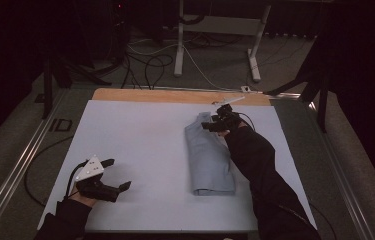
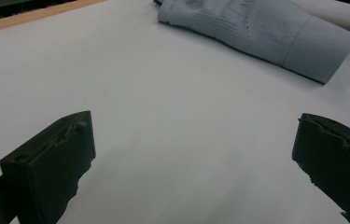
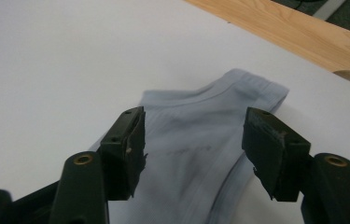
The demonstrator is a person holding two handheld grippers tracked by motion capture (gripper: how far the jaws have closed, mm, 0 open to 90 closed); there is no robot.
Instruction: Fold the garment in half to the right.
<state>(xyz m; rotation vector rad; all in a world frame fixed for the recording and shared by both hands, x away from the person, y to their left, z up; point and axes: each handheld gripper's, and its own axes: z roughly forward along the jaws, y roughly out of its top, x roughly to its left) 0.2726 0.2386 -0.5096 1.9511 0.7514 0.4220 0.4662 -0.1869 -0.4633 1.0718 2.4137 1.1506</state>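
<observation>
A folded light-blue garment (image 1: 210,155) lies lengthwise on the white sheet (image 1: 140,140), right of centre. My right gripper (image 1: 214,122) hovers over the garment's far end, and a dark sleeve reaches in along its right side. In the right gripper view the jaws (image 3: 193,121) stand open above the banded hem of the garment (image 3: 200,135), with nothing pinched. My left gripper (image 1: 120,173) rests near the front left of the sheet, open and holding nothing. In the left gripper view its jaws (image 2: 193,126) are spread wide over bare sheet, and the garment (image 2: 266,32) lies farther off.
The sheet covers a wooden table whose far edge (image 1: 165,95) shows as a bare strip. Metal rails (image 1: 20,160) run along both sides of the table. Beyond the table stand a white desk frame (image 1: 180,45) and loose cables (image 1: 150,65) on the floor.
</observation>
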